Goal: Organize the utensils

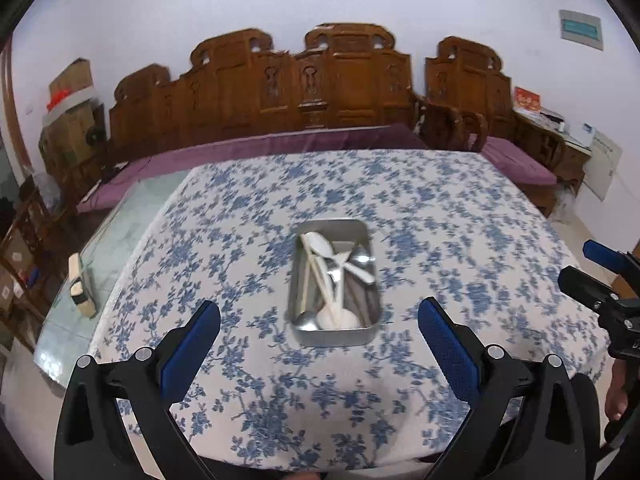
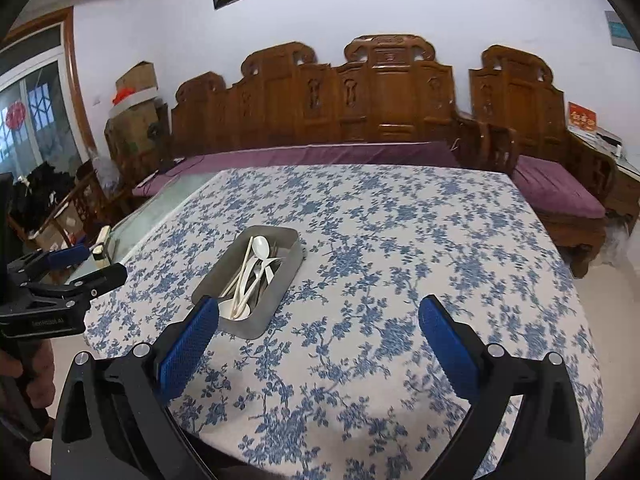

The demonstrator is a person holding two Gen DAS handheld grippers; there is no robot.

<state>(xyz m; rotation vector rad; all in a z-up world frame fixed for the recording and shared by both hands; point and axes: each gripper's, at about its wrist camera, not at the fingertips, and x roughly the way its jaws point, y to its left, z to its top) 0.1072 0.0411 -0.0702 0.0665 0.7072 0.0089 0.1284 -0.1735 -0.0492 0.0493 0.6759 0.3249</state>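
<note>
Both the left gripper (image 1: 319, 322) and right gripper (image 2: 319, 320) gape wide, empty. White plastic spoons (image 1: 326, 276) lie tangled in the rectangular metal tin (image 1: 334, 338); a careless nudge could slide it across the floral tablecloth (image 1: 440, 220).

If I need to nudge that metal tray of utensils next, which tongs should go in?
Probably the left. In its own view the metal tray lies centred between the open left tongs. In the right view the tray sits off to the left of the open right tongs. Both are empty.
</note>
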